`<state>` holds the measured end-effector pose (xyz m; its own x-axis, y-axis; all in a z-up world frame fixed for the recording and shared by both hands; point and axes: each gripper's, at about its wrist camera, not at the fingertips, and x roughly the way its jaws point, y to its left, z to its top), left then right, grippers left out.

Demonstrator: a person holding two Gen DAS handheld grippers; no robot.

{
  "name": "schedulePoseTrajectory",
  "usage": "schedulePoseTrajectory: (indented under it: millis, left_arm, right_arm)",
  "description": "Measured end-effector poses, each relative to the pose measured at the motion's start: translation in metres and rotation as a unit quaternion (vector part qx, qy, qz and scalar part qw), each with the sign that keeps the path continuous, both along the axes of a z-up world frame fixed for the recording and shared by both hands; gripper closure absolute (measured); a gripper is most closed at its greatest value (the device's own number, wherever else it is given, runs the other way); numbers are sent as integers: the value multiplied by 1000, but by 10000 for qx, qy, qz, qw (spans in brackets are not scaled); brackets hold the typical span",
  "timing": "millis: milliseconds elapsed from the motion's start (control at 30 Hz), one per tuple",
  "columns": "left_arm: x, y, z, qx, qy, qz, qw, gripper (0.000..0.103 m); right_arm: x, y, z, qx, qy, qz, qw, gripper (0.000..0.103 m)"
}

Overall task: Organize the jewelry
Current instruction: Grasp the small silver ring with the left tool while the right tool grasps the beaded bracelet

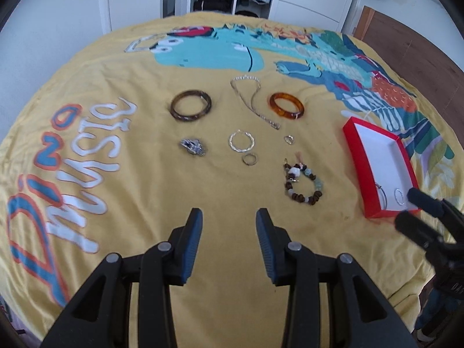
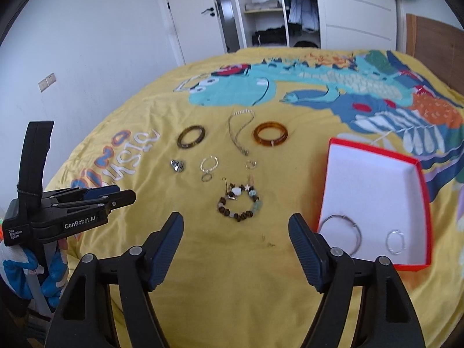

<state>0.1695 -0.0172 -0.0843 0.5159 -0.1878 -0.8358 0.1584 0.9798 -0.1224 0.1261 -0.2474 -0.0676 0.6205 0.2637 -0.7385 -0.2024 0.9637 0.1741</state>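
Note:
Jewelry lies on a yellow bedspread: a dark bangle [image 1: 190, 105] [image 2: 191, 136], an amber bangle [image 1: 286, 106] [image 2: 270, 134], a chain necklace [image 1: 252, 98] [image 2: 239, 132], a beaded bracelet [image 1: 303, 182] [image 2: 240, 204], a twisted hoop [image 1: 241, 141] [image 2: 208, 163], small rings [image 1: 249, 159] [image 1: 288, 139] and a brooch [image 1: 192, 147] [image 2: 177, 165]. A red box [image 1: 380, 168] [image 2: 374, 203] holds a large hoop [image 2: 345, 233] and a small hoop [image 2: 395, 241]. My left gripper [image 1: 229, 217] is open and empty. My right gripper [image 2: 236, 223] is open and empty, near the box.
The bedspread [image 2: 261, 275] has a dinosaur print. A wardrobe [image 2: 269, 8] and a white door [image 2: 191, 17] stand beyond the bed. A wooden headboard [image 2: 435, 43] is at the right. The left gripper also shows in the right wrist view [image 2: 116, 195].

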Motion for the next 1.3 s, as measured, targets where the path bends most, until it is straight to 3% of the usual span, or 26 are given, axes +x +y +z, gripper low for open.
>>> schedulePoseTrajectory:
  millis: [233, 400, 700, 967, 1033, 1100, 1233, 1300]
  left_arm:
    - [45, -12, -34, -303, 353, -70, 9989, 66]
    - [71, -23, -49, -429, 469, -168, 9978, 66]
    - [103, -42, -77, -162, 543, -310, 9979, 66]
    - [110, -46, -82, 5, 372, -452, 9983, 68]
    - [111, -44, -82, 31, 317, -464, 9984, 73]
    - [112, -41, -83, 2, 301, -446, 9986, 82]
    - [112, -34, -83, -116, 304, -450, 9985, 84]
    - [110, -34, -82, -131, 280, -452, 9985, 84]
  right_arm:
    - [35, 3, -55, 122, 514, 207, 9984, 22]
    - [54, 10, -78, 140, 674, 357, 9970, 21]
    - [79, 20, -97, 32, 715, 532, 9960, 19]
    - [99, 30, -107, -53, 718, 591, 9957, 20]
    - [104, 34, -108, -97, 698, 619, 9956, 26]
    - [107, 36, -111, -197, 713, 650, 9951, 42]
    - [108, 38, -114, -255, 686, 667, 9951, 55]
    - [108, 38, -114, -266, 681, 674, 9950, 74]
